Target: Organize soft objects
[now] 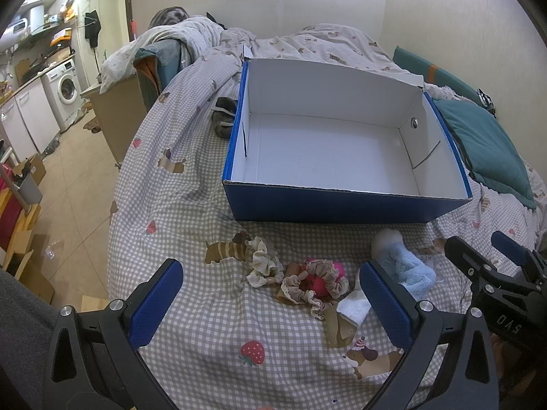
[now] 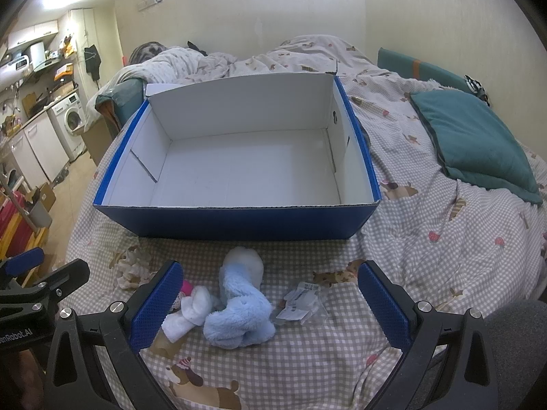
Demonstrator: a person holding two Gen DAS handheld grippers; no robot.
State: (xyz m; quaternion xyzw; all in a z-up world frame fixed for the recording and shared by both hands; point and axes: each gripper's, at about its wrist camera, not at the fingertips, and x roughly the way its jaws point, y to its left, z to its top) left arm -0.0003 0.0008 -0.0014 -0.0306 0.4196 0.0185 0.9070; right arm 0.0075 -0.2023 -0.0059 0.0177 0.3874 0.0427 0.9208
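Note:
An empty blue box (image 1: 328, 205) with a white inside stands open on the checked bedspread; it also shows in the right wrist view (image 2: 239, 222). In front of it lie a cream scrunchie (image 1: 261, 261), a beige lace scrunchie on a pink item (image 1: 316, 282), a white sock (image 1: 354, 305) and a fluffy light-blue sock (image 1: 410, 271). The light-blue sock (image 2: 239, 311) and white sock (image 2: 188, 314) lie between the right fingers. My left gripper (image 1: 271, 302) is open above the scrunchies. My right gripper (image 2: 268, 302) is open and empty over the blue sock.
A teal pillow (image 2: 478, 150) lies right of the box. A dark sock (image 1: 224, 116) lies left of the box. A crumpled clear wrapper (image 2: 301, 302) lies near the blue sock. The bed edge drops to the floor at left, with a kitchen and washing machine (image 1: 66, 90) beyond.

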